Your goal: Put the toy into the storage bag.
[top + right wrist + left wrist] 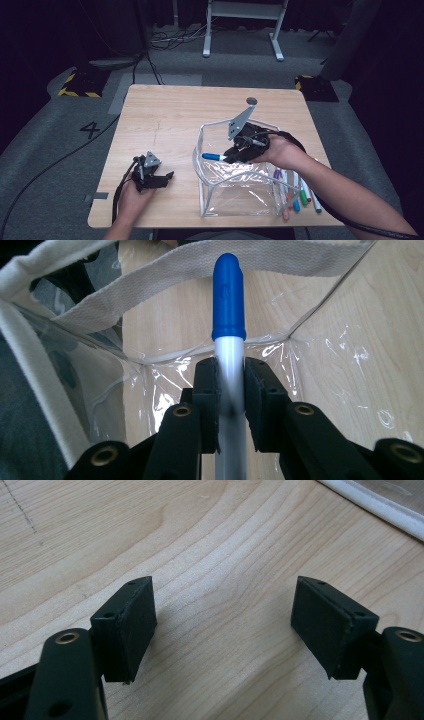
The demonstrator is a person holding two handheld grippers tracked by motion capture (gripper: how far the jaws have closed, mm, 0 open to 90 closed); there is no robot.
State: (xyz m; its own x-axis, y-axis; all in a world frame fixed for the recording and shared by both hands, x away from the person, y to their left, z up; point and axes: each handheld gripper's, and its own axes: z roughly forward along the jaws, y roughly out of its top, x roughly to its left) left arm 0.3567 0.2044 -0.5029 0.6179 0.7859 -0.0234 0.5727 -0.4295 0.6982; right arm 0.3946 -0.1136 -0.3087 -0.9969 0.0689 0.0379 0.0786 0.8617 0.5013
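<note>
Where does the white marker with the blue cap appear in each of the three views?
High view: the white marker with the blue cap lies centre-right, its cap over the clear plastic bag.
Left gripper view: absent.
Right gripper view: upright at centre, clamped by the jaws.
Shared landmark: the bag's white woven trim.

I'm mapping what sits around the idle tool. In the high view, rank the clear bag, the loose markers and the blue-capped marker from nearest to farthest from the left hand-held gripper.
1. Clear bag, its left wall just right of the left hand-held gripper.
2. Blue-capped marker, clamped in the right hand-held gripper inside the bag.
3. Loose markers, by the table's right edge.
</note>
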